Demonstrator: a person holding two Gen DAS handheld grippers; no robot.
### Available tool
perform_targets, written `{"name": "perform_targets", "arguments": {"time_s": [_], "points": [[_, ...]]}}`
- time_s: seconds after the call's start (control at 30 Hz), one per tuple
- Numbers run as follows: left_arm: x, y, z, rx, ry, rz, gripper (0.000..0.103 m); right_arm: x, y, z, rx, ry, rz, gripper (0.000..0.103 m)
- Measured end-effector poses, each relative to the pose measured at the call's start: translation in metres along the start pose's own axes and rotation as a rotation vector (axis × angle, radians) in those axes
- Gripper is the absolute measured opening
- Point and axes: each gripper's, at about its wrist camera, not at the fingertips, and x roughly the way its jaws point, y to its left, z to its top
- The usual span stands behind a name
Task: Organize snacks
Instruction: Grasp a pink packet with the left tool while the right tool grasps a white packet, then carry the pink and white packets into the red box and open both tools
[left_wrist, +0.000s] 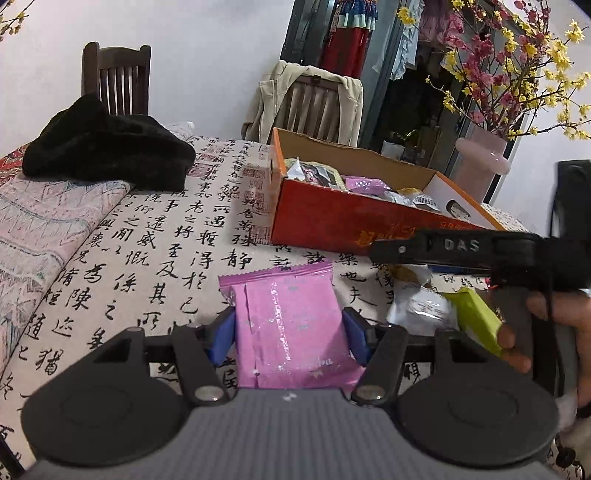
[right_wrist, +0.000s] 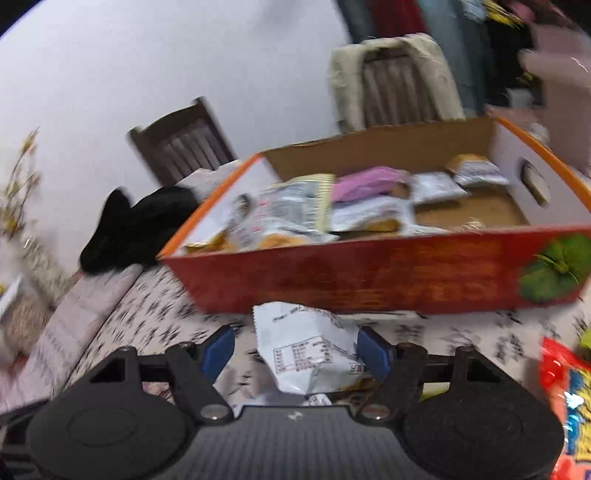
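Observation:
My left gripper (left_wrist: 290, 332) is shut on a pink snack packet (left_wrist: 288, 325), held above the calligraphy tablecloth in front of the red cardboard box (left_wrist: 325, 221). My right gripper (right_wrist: 295, 350) is shut on a white snack packet (right_wrist: 310, 354), just before the box's red front wall (right_wrist: 369, 273). The box holds several snack packets, among them a purple one (right_wrist: 365, 184). The right gripper also shows at the right of the left wrist view (left_wrist: 480, 254), above a white packet (left_wrist: 421, 306) and a green packet (left_wrist: 476, 317).
A black cloth (left_wrist: 107, 147) lies on the table's far left. Two wooden chairs (left_wrist: 118, 81) stand behind, one with a beige jacket (left_wrist: 306, 103). A pink vase of flowers (left_wrist: 484, 162) stands behind the box. A red snack bag (right_wrist: 565, 406) lies at the right.

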Motion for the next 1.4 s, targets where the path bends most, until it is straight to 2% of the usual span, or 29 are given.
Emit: {"name": "perform_targets", "arguments": {"time_s": [0.1,0.2,0.3,0.37,0.43,0.53,0.63,0.67,0.7,0.73,0.83,0.97,1.1,1.23,1.33,1.4], "points": [[0.0,0.001,-0.002,-0.002,-0.007,-0.017,0.062,-0.015,0.006,-0.007,-0.062,-0.032,-0.092,0.073],[-0.002,0.002,-0.002,-0.009,-0.013,-0.024,0.062,-0.02,0.004,-0.005,-0.033,0.0,-0.079,0.073],[-0.006,0.003,-0.001,-0.015,-0.026,-0.019,0.062,-0.009,0.016,0.0,-0.098,0.005,-0.08,0.076],[-0.006,0.004,-0.001,-0.021,-0.027,-0.01,0.062,0.004,0.021,0.005,-0.173,0.007,-0.129,0.078],[-0.007,0.006,0.0,-0.029,-0.031,-0.008,0.062,0.016,0.018,0.007,-0.2,0.053,-0.145,0.078],[-0.007,0.007,0.001,-0.034,-0.032,-0.019,0.062,0.024,0.006,0.004,-0.137,0.086,-0.108,0.078],[-0.006,0.006,0.001,-0.029,-0.03,-0.014,0.062,0.02,0.01,-0.002,-0.152,0.07,-0.111,0.056],[-0.006,0.005,0.001,-0.03,-0.028,-0.01,0.062,0.018,0.011,-0.002,-0.151,0.067,-0.094,0.039],[-0.007,0.006,0.001,-0.034,-0.025,-0.008,0.062,0.016,0.013,-0.003,-0.158,0.068,-0.082,0.028],[-0.008,0.006,0.001,-0.042,-0.021,-0.012,0.062,0.013,0.015,-0.004,-0.169,0.062,-0.092,0.028],[-0.018,0.004,0.002,-0.048,-0.028,-0.028,0.062,-0.011,0.024,-0.007,-0.218,0.008,-0.12,0.026],[-0.034,-0.009,-0.003,-0.029,-0.033,-0.028,0.062,-0.073,0.029,-0.008,-0.198,-0.104,-0.054,0.026],[-0.043,-0.034,-0.011,0.008,-0.019,-0.055,0.062,-0.128,0.02,-0.027,-0.157,-0.142,-0.001,0.026],[-0.054,-0.067,-0.02,0.062,-0.01,-0.105,0.062,-0.167,0.012,-0.059,-0.174,-0.149,-0.038,0.026],[-0.061,-0.089,-0.028,0.101,-0.006,-0.124,0.062,-0.188,0.009,-0.086,-0.249,-0.157,-0.133,0.027],[-0.066,-0.102,-0.032,0.124,-0.003,-0.135,0.062,-0.2,0.005,-0.101,-0.263,-0.158,-0.15,0.027]]}}
